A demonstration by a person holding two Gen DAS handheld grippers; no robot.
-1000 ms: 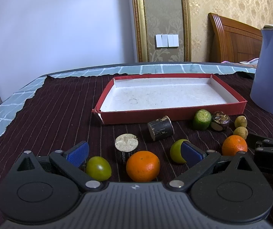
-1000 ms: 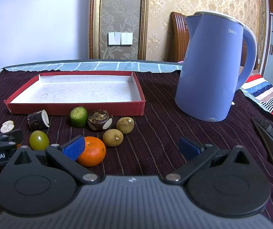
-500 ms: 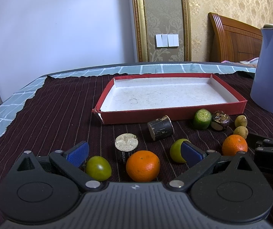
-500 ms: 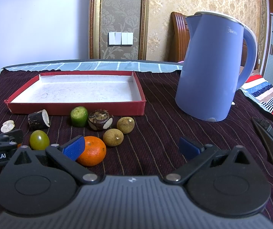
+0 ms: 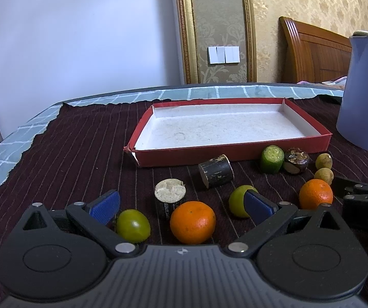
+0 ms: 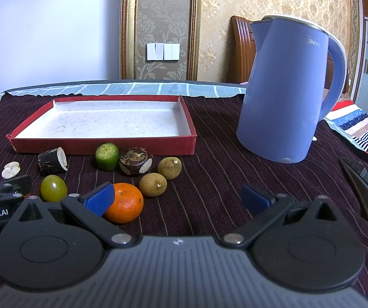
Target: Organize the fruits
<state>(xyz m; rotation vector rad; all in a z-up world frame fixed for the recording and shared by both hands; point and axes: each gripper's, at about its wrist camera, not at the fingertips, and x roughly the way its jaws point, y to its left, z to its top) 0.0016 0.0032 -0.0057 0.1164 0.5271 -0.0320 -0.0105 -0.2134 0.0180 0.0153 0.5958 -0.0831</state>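
An empty red tray (image 5: 235, 151) (image 6: 101, 146) with a white floor lies on the dark striped cloth. In front of it lie loose fruits: an orange (image 5: 193, 222), a green fruit (image 5: 133, 225), another green fruit (image 5: 238, 200), two dark cane pieces (image 5: 216, 174) (image 5: 169, 197), a cucumber piece (image 5: 271, 159), a brown fruit (image 5: 295, 161), two longans (image 6: 169, 168) (image 6: 153, 184) and a second orange (image 6: 125, 206). My left gripper (image 5: 182, 205) is open with the first orange between its fingers, untouched. My right gripper (image 6: 177, 197) is open and empty, right of the second orange.
A tall blue kettle (image 6: 286, 89) stands right of the tray. A dark remote-like object (image 6: 364, 192) lies at the far right. The table's left edge has a blue checked cloth (image 5: 9, 148). A wooden headboard (image 5: 312, 54) and wall stand behind.
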